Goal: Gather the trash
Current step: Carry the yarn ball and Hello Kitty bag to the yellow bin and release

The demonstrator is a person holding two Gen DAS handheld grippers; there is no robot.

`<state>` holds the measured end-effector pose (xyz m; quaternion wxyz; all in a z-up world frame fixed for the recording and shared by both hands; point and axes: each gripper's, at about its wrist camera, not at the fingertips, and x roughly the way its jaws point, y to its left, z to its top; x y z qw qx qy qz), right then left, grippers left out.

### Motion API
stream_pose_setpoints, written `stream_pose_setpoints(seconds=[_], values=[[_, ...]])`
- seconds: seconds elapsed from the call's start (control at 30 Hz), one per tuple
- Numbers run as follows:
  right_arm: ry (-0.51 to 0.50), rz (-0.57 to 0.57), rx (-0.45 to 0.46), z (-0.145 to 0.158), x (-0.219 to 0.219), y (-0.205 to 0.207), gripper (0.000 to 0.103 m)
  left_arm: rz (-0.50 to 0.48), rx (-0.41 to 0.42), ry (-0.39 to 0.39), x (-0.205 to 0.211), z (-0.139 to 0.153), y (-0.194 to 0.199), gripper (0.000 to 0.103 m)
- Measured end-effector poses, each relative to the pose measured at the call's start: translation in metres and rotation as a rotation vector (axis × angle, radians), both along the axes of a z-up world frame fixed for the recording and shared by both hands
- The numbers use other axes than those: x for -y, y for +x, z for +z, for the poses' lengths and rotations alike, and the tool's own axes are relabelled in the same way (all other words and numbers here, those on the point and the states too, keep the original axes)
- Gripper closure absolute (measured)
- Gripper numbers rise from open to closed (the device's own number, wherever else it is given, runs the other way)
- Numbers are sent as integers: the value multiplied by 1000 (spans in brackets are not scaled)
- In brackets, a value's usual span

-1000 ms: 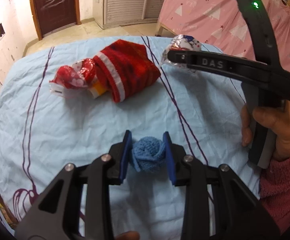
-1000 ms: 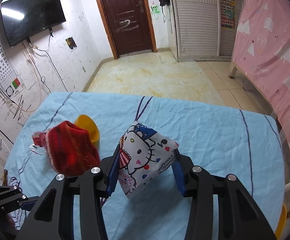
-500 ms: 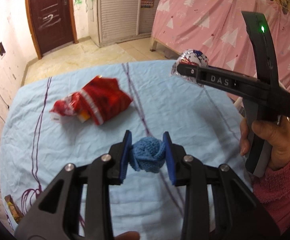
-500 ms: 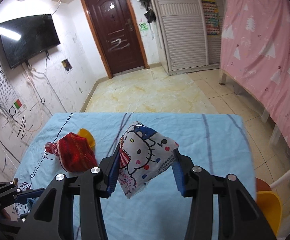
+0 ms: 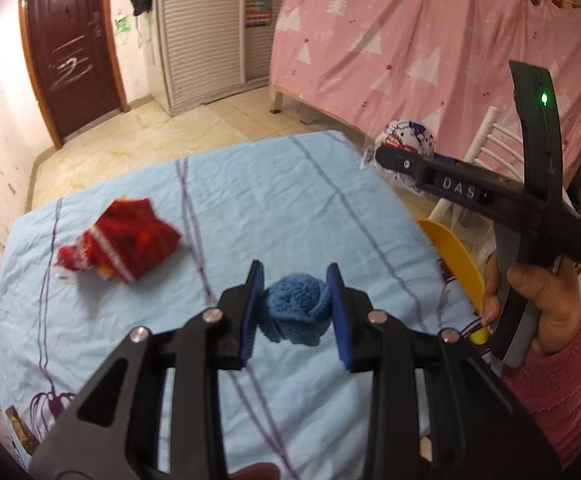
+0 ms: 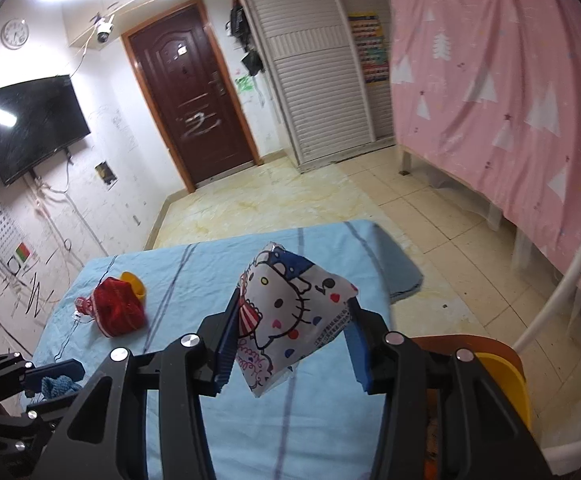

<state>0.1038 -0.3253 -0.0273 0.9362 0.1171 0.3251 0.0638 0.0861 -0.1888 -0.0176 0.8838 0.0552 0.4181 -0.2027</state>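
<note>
My left gripper (image 5: 294, 312) is shut on a balled blue knitted cloth (image 5: 294, 314), held above the light blue table sheet (image 5: 250, 208). My right gripper (image 6: 294, 336) is shut on a white cartoon-cat snack packet (image 6: 290, 316), lifted over the table's right end; the same packet (image 5: 406, 148) and right gripper show at the upper right of the left wrist view, held by a hand in a pink sleeve (image 5: 546, 308). A red striped knitted cloth (image 5: 130, 240) with a red wrapper (image 5: 70, 260) lies on the sheet at the left; it (image 6: 118, 312) also appears in the right wrist view.
A yellow bin (image 6: 506, 380) stands off the table's right side, its rim (image 5: 454, 260) also seen in the left wrist view. A small yellow cup (image 6: 136, 284) sits behind the red cloth. A white chair (image 5: 486, 148), a pink curtain (image 6: 510, 100) and tiled floor lie beyond.
Both grippers have swung to the right and risen a little with their loads; the red cloth has slid left and farther off in both views, and the yellow bin has come into view.
</note>
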Motion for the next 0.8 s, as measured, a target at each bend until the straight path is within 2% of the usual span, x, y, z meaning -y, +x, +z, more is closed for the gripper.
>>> stream_pose_setpoints(seconds=[0.27,0.47,0.8], values=[[29,-96,-2,-11,51,-25,63,-83,6,4,47,2,-7,73],[28,-149,-32,-29,82,-39,63,-125,-2,13,83,-3,-9,73],[-5,-185,-99,-63,106,-57,62,-182,-21,-15,135,-4,1,73]])
